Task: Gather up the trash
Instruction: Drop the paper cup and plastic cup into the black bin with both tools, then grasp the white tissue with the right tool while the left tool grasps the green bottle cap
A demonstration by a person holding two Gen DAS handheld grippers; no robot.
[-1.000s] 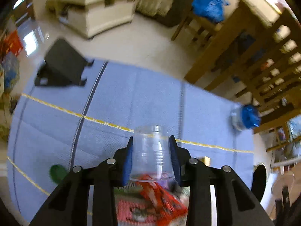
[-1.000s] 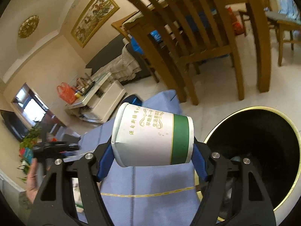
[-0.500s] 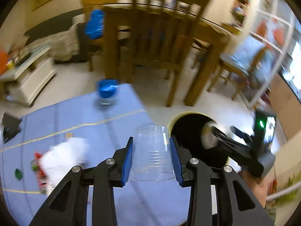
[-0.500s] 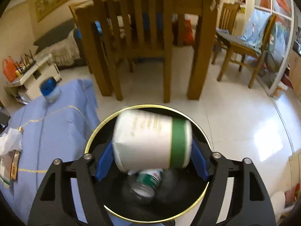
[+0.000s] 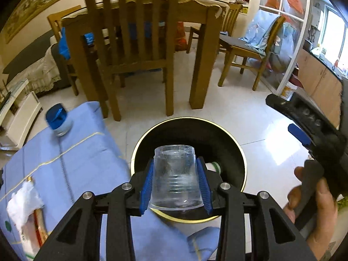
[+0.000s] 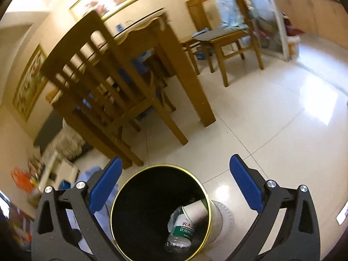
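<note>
The clear plastic cup [image 5: 175,179] is upside down, its ribbed wall see-through and its wide mouth toward the camera. The left gripper [image 5: 175,183] pinches it between 2 blue pads [image 5: 146,182] and holds it over the near rim of the black trash bin [image 5: 228,137], which has a gold edge and stands on the white tile floor just right of the blue cloth [image 5: 76,152].

Inside the bin lie a white paper cup [image 6: 195,212] with a green band and a plastic bottle [image 6: 181,232] with a green label.

The right gripper [image 6: 174,187] hangs above the bin, its jaws opening wide with nothing between them.

A blue-capped jar [image 5: 58,119] sits at the cloth's far edge, a crumpled white tissue [image 5: 22,202] at its near left.
</note>
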